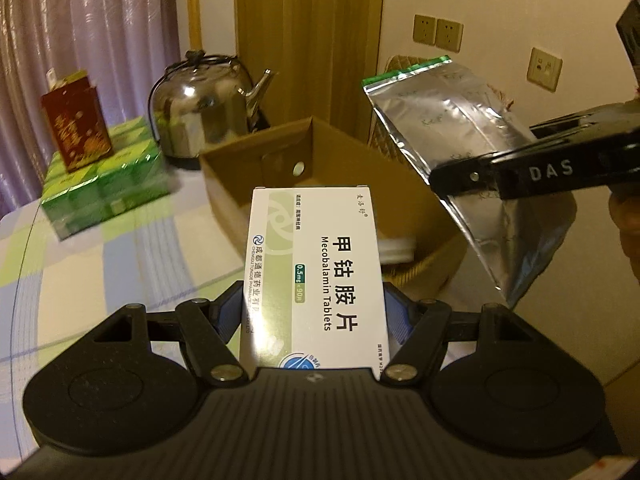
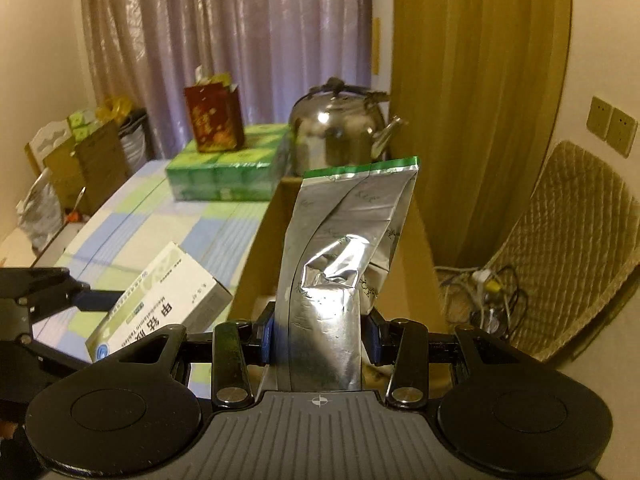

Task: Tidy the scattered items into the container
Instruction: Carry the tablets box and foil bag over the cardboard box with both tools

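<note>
In the left wrist view my left gripper (image 1: 314, 310) is shut on a white Mecobalamin tablet box (image 1: 316, 264), held just before the near wall of an open brown cardboard box (image 1: 240, 184). From the right, my right gripper (image 1: 460, 180) holds a silver foil pouch (image 1: 452, 120) with a green top edge over that container's right side. The right wrist view shows my right gripper (image 2: 318, 336) shut on the foil pouch (image 2: 348, 232), upright over the cardboard box (image 2: 256, 264). At lower left there, my left gripper (image 2: 94, 300) carries the tablet box (image 2: 160, 304).
A steel kettle (image 1: 204, 108) stands behind the container. Left of it lie green wrapped packs (image 1: 104, 184) with a red carton (image 1: 76, 128) on top, all on the checked tablecloth (image 1: 100, 264). A white object (image 1: 396, 250) lies inside the container. Cables (image 2: 484, 284) and a woven seat (image 2: 580, 240) are to the right.
</note>
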